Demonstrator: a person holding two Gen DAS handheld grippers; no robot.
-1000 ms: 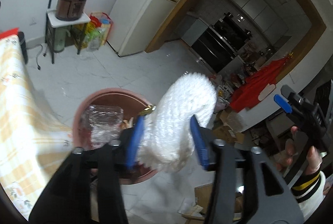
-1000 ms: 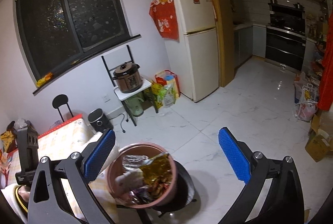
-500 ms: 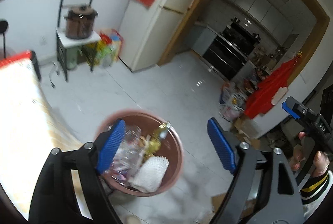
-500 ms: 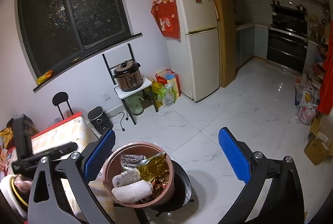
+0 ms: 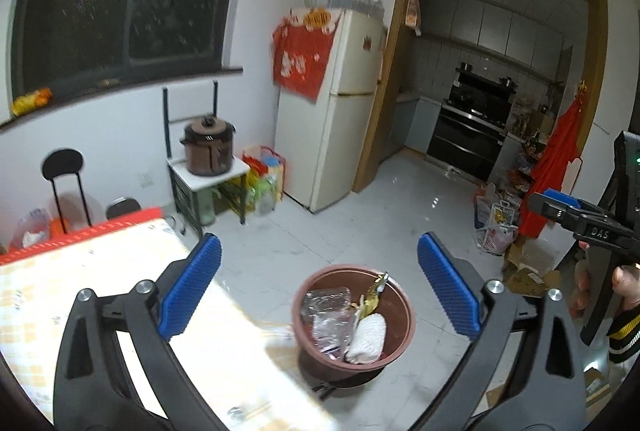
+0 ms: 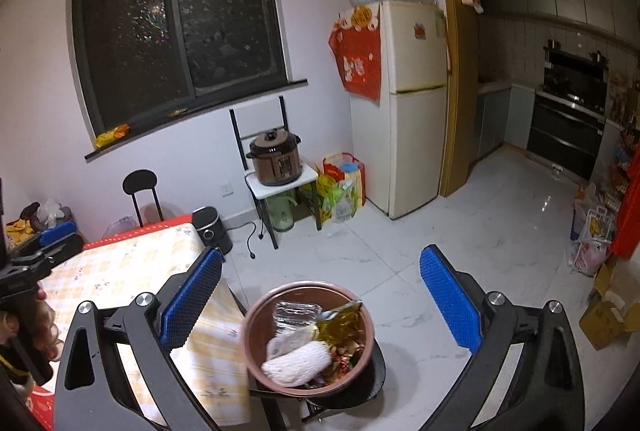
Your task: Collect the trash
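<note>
Now your left gripper (image 5: 318, 289) has just been opening and its jaws stand wide with nothing between them, above the brown bin (image 5: 404, 327) beside the checked table (image 5: 100, 283). The white foam wrap (image 5: 366, 339) lies inside the bin on clear plastic and a gold wrapper (image 6: 340, 321). Your right gripper (image 6: 320, 297) is spread wide too, empty.

Left claw (image 5: 318, 287): jaws spread wide, just been opening, nothing between the blue pads — pointing downward at a slant. Right claw (image 6: 320, 297): jaws likewise wide apart, empty, angled down. Each claw is gripped by a hand (image 5: 624, 281) — striped cuff at the right wrist.
</note>
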